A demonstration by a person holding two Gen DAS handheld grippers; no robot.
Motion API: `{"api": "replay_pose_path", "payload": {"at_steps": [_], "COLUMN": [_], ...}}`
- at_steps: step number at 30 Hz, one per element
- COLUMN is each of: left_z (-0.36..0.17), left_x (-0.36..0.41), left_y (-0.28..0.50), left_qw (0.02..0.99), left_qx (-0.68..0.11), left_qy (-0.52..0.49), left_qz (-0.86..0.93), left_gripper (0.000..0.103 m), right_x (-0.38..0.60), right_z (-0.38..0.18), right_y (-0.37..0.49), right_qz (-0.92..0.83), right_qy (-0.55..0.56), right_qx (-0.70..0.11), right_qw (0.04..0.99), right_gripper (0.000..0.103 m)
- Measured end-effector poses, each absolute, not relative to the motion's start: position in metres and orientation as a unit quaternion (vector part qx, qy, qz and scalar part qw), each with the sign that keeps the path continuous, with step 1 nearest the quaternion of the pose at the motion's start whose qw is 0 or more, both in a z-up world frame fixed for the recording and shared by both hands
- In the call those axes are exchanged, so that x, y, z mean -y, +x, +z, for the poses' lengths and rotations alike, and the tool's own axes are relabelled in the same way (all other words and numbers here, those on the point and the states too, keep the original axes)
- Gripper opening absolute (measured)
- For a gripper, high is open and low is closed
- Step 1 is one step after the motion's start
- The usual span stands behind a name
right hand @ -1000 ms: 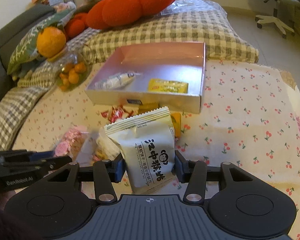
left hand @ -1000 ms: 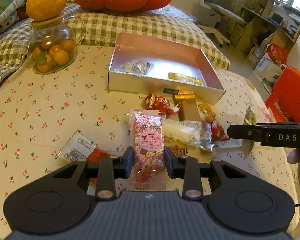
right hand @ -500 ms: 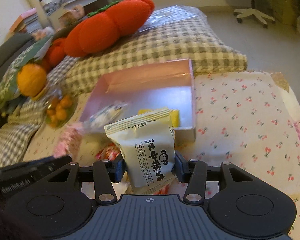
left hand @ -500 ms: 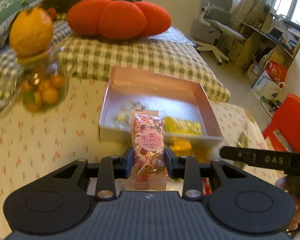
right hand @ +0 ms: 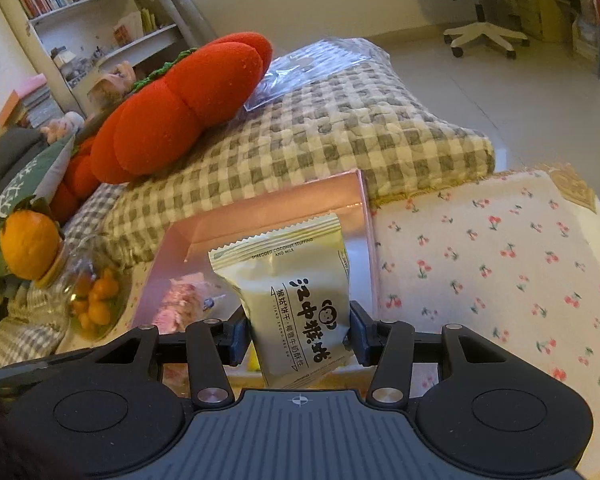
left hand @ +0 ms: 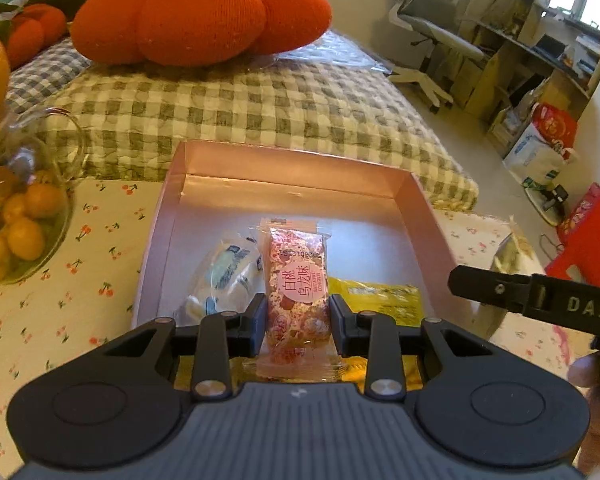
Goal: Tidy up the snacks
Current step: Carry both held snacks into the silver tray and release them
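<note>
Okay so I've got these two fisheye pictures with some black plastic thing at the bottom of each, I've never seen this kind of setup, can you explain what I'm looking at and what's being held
There is no robot here. A person holds a hand tool in each hand, each with two jaws and a camera looking forward along them. The black shape at the bottom of each picture is that tool.

One picture comes from the left gripper. Its jaws are shut on a pink snack packet, held above an open pink box. In the box lie a white wrapped snack and a yellow packet.

The other comes from the right gripper, shut on a cream biscuit packet, over the same box.

The box sits on a cherry-print cloth, beside a glass jar of small oranges. Behind is a red pumpkin cushion.
</note>
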State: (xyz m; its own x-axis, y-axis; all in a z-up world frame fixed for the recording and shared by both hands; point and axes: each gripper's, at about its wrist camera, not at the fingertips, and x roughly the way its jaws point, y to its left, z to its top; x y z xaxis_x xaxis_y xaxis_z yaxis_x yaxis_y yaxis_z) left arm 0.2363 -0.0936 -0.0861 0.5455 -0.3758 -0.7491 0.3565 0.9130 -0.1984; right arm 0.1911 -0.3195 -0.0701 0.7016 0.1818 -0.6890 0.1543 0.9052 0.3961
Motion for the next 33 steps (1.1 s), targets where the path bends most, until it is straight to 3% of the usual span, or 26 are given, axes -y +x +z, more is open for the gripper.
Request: {"api": "replay_pose_path", "payload": {"at_steps": [23,24,25,26,27,33], "left_z": [-0.103,-0.104,-0.104,-0.105,-0.105,-0.1], "left_x": [0.126,0.126,0.126,0.126,0.124,0.121], "left_y": [0.292,0.293,0.292,0.291,0.289,0.279], "left_qw": [0.895,0.895,0.896,0.897,0.898,0.899], "left_qx": [-0.395,-0.395,-0.393,-0.392,-0.392,-0.387], "left_qy": [0.025,0.025,0.025,0.025,0.025,0.032], "left_qz": [-0.206,-0.205,-0.204,-0.202,-0.201,-0.201], "left_gripper": [0.03,0.031,0.032,0.038,0.046,0.062], "right_x": [0.329,0.329,0.33,0.33,0.33,0.329], "right_z": [-0.105,-0.104,-0.104,-0.103,-0.102,-0.092], "right_y": [0.232,0.232,0.231,0.231,0.23,0.225], "right_qz": [0.021,0.021,0.022,0.021,0.024,0.019], "right_qy": [0.257,0.258,0.26,0.262,0.265,0.258], "right_qx": [-0.373,-0.372,-0.371,-0.368,-0.364,-0.362], "right_qw": [0.891,0.891,0.891,0.892,0.893,0.896], "right_gripper": [0.052,0.054,0.066,0.074,0.075,0.078]}}
